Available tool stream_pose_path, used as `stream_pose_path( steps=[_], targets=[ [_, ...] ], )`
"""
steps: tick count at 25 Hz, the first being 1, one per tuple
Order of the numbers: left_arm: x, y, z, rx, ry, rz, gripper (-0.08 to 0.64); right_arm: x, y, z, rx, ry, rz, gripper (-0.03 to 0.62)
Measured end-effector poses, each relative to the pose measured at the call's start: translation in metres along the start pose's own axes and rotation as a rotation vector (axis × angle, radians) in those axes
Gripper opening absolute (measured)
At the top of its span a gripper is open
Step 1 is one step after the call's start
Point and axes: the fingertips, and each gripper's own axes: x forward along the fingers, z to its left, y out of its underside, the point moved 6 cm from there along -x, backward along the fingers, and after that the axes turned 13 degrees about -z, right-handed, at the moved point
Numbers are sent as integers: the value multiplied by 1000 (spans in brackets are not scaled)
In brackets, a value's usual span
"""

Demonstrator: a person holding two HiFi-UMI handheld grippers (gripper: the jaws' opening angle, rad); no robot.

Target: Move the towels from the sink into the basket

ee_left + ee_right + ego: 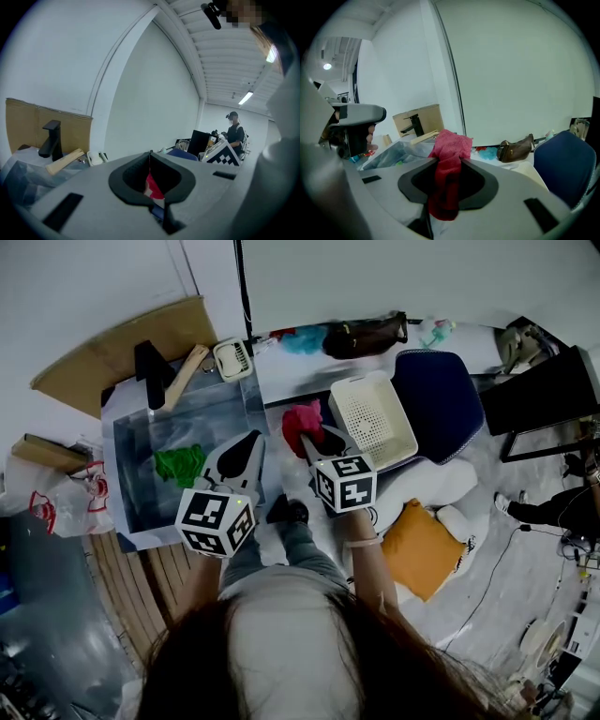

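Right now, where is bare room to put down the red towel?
The white basket is bare inside. The sink floor is bare around the green towel. Crowded: between sink and basket, where the left gripper and the right gripper with the red towel hang.

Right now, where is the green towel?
In the head view, the green towel lies inside the sink at the left, just left of the left gripper; the right gripper holds the red towel.

The left gripper (255, 439) aims toward one o'clock, jaws together and empty, while the right gripper (307, 442) aims toward eleven o'clock, clamped on the red towel (301, 416).
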Motion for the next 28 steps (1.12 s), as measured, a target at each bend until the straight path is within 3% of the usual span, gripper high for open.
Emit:
stream_pose_path(
  steps=[17, 28],
  targets=[
    [81, 33, -85, -7, 102, 33, 9, -48, 22, -129, -7, 131, 26, 124],
    [119, 45, -108, 3, 137, 54, 9, -41, 67, -206, -82, 185, 136, 124]
  ],
)
